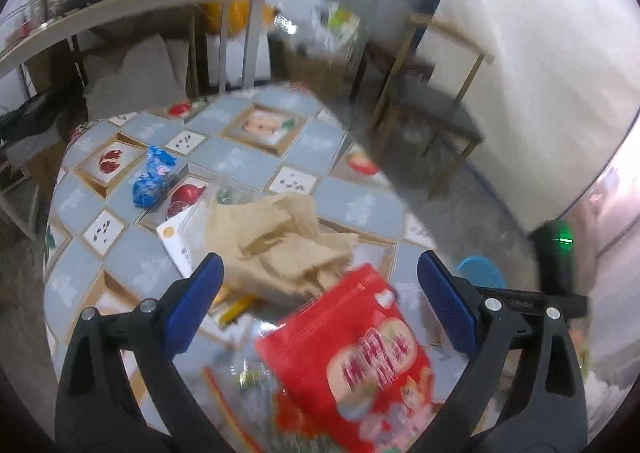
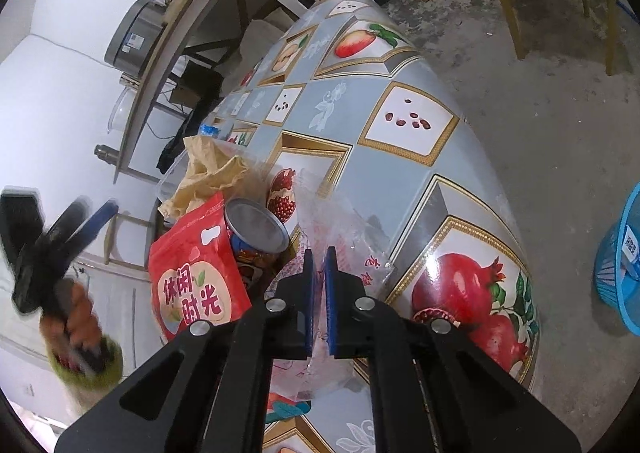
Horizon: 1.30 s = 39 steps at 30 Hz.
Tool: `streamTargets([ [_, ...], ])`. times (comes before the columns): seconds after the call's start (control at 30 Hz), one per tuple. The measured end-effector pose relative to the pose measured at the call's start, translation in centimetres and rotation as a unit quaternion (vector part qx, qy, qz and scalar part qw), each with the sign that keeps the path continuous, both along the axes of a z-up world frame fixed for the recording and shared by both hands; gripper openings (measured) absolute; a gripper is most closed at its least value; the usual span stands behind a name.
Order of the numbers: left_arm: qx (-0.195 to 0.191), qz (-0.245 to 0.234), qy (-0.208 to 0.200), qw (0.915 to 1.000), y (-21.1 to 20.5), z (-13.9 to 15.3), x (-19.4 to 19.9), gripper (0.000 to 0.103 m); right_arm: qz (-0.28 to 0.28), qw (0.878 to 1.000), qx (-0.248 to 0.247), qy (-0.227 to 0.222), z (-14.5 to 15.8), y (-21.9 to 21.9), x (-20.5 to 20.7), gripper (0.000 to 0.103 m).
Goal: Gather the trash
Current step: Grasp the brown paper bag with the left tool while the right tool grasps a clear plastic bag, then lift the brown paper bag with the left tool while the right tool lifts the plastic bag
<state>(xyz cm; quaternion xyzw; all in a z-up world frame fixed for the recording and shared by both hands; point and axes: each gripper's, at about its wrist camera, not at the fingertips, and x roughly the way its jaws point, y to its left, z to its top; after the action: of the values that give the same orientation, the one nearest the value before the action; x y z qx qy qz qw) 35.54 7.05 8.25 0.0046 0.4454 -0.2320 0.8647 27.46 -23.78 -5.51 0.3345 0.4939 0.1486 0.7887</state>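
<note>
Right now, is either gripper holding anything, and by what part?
The right gripper is shut on the clear plastic bag, pinching its crumpled near edge. The left gripper is open and holds nothing; the red snack pouch lies below it.

Even indoor light, strong fisheye bending at dark rims, motion blur throughout the left wrist view.

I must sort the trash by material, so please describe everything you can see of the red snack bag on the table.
The red snack bag looks like glossy plastic film, with white and pink printed characters and a fruit picture. It stands tilted on the patterned table, leaning against an opened can, with crumpled brown paper behind it. Neither gripper touches it.
</note>
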Motion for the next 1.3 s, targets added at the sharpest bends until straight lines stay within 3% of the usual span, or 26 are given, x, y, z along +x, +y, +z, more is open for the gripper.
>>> streamTargets([
  [0.13, 0.08, -0.014, 0.045, 0.9957, -3.4, -2.8, 4.4, 0.093, 0.003, 1.0, 0.007, -0.004, -0.1, -0.2, 0.0, 0.005],
  [0.2, 0.104, -0.01, 0.072, 0.992, -4.3, -4.4, 6.1, 0.085, 0.005, 1.0, 0.009, -0.006, -0.1, -0.2, -0.1, 0.005],
  [0.27, 0.116, 0.0, 0.101, 0.9881, -4.4, -5.9, 7.4, 0.073, 0.006, 1.0, 0.013, -0.007, -0.2, -0.3, -0.1, 0.005],
  [0.37, 0.123, 0.012, 0.14, 0.9824, -4.3, -7.9, 8.6, 0.063, 0.006, 1.0, 0.019, -0.007, -0.4, -0.6, -0.1, 0.005],
  [0.57, 0.14, 0.016, 0.164, 0.9764, -4.6, -9.5, 9.1, 0.043, 0.007, 1.0, 0.023, -0.01, -0.3, -0.8, -0.1, 0.005],
  [0.77, 0.141, 0.012, 0.165, 0.9761, -4.6, -9.7, 8.9, 0.01, 0.004, 0.999, 0.033, -0.011, -0.5, -1.0, -0.2, 0.005],
  [0.93, 0.131, 0.016, 0.144, 0.9808, -4.3, -8.7, 8.3, 0.004, 0.0, 0.999, 0.036, -0.02, -0.1, -1.2, -0.5, 0.005],
  [1.3, 0.148, 0.004, 0.039, 0.9882, -5.1, -3.4, 4.4, 0.003, -0.007, 0.999, 0.033, -0.04, 1.5, -1.7, -1.5, 0.004],
])
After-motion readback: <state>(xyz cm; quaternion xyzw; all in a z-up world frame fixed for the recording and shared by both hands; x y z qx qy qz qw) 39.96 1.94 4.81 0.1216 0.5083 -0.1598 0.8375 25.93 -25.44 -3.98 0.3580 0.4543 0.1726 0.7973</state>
